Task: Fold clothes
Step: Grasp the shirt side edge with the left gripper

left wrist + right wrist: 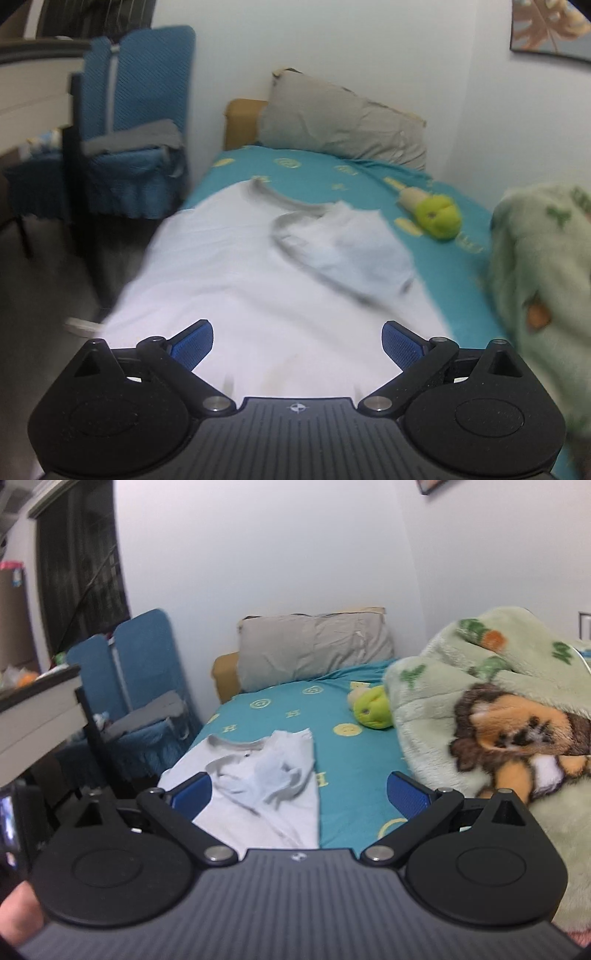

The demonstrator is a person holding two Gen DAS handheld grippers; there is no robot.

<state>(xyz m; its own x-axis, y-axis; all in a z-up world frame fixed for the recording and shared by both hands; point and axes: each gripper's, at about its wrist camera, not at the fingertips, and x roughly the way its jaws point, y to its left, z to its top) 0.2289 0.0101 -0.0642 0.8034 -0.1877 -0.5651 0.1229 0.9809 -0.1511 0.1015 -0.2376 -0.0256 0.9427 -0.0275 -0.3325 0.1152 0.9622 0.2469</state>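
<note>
Bed (343, 716) under white shirt (258, 797)

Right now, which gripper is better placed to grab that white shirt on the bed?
Probably the left gripper: it hangs open directly over the white shirt. The right gripper, also open, sits farther back.

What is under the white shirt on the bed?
The white T-shirt with grey collar lies on the teal patterned bedsheet. Anything else beneath it is covered.
</note>
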